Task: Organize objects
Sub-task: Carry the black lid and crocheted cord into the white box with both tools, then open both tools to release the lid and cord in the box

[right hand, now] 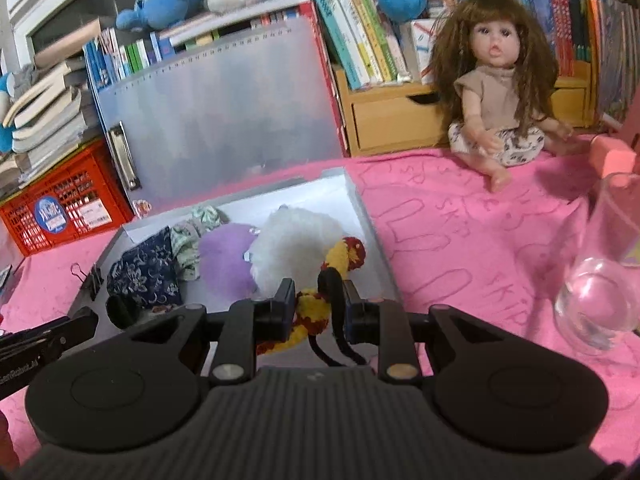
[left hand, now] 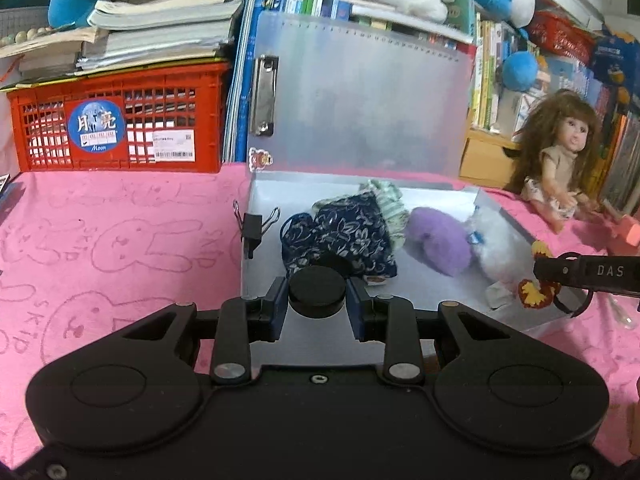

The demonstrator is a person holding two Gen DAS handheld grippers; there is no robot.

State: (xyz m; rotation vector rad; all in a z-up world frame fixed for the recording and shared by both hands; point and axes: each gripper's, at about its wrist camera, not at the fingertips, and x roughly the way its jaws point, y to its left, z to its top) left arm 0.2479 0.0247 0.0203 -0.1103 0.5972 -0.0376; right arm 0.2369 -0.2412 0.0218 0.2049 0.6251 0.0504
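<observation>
A shallow grey box point(left hand: 508, 216) with its translucent lid point(left hand: 360, 92) standing upright lies on the pink blanket. It holds a dark blue floral pouch point(left hand: 352, 236), a green striped cloth point(left hand: 390, 200), a purple fluffy ball point(left hand: 438, 240) and a white fluffy ball point(left hand: 500, 248). My left gripper point(left hand: 318, 288) is shut on a black round disc point(left hand: 317, 294) over the box's near end. My right gripper point(right hand: 318, 292) is shut on a black headband with yellow-and-red pompoms point(right hand: 310, 312), at the box's near right corner point(right hand: 384, 264). The same headband point(left hand: 534, 292) shows in the left wrist view.
A doll point(right hand: 496, 92) sits on the blanket right of the box, with a pink block point(right hand: 612, 158) and a clear glass vessel point(right hand: 600, 300) nearer. A red crate point(left hand: 120, 120) under stacked books stands to the left. A binder clip point(left hand: 254, 226) grips the box's left wall. Bookshelves and plush toys fill the back.
</observation>
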